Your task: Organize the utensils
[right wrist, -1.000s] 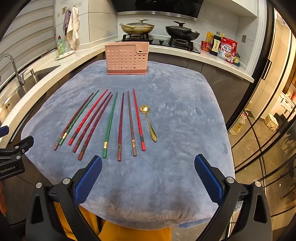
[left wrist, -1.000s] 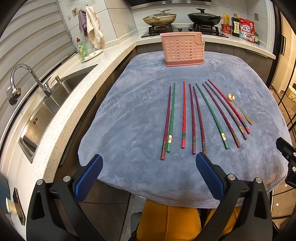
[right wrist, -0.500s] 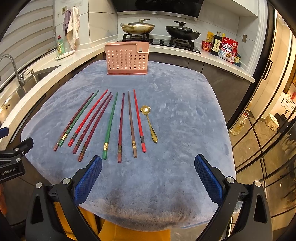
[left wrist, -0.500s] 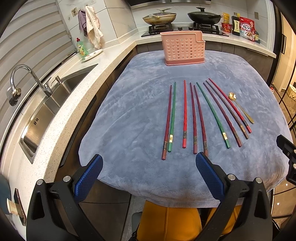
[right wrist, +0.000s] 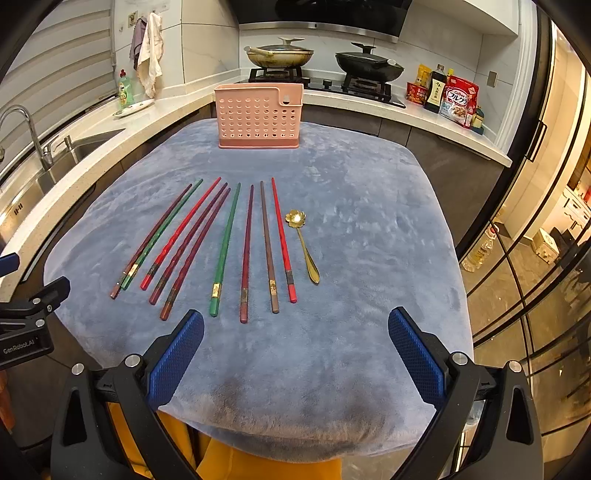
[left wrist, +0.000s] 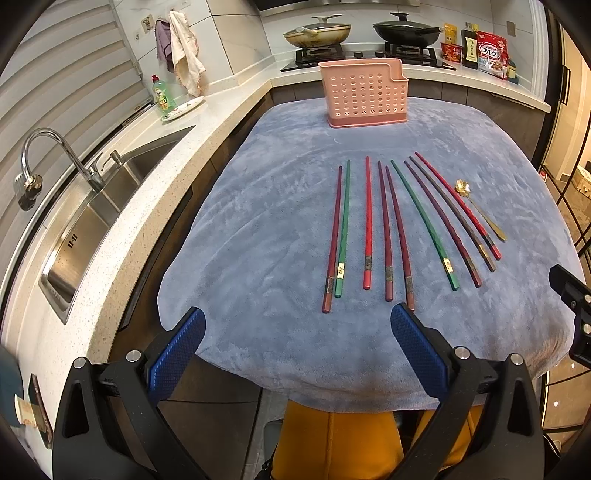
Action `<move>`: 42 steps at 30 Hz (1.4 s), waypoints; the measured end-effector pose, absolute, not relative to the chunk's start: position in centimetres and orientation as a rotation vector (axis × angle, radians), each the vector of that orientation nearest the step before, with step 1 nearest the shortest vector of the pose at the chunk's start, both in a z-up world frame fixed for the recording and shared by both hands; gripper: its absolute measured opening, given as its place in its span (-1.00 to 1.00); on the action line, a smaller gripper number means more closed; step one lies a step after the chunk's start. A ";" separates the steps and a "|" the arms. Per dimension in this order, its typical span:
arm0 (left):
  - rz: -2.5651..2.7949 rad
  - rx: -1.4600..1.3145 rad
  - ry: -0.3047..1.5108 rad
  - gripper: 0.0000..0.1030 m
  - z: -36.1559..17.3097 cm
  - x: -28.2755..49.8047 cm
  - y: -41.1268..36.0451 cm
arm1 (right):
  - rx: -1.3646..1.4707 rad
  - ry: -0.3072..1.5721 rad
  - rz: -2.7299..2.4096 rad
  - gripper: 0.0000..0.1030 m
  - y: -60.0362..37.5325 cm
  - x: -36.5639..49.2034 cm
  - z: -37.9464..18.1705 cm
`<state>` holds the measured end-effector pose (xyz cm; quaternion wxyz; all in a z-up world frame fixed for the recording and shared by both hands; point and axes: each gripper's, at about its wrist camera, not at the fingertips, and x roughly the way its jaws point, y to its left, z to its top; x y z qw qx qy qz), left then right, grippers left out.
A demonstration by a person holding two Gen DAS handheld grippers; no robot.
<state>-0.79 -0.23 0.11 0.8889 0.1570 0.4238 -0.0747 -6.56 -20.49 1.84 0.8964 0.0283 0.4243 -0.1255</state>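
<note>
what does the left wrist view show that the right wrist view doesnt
Only the left wrist view shows the full sink basin and the open left gripper. Only the right wrist view shows the glass doors beside the table and the open right gripper. Both share the pink utensil holder, the nine chopsticks lying on the blue cloth, the gold spoon and the two pans on the stove.

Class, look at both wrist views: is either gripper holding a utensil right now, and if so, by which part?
Nothing is held. The left gripper and right gripper both have open jaws with nothing between them; the chopsticks and gold spoon lie on the cloth.
</note>
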 end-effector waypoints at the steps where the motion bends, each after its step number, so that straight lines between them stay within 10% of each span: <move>1: -0.155 0.327 0.881 0.86 0.1 -0.8 -0.2 | 0.059 0.879 -0.260 0.87 -20.5 -6.6 1.8; 42: -0.173 0.337 0.886 0.86 0.2 -0.9 -1.1 | 0.063 0.881 -0.279 0.87 -20.8 -6.8 1.7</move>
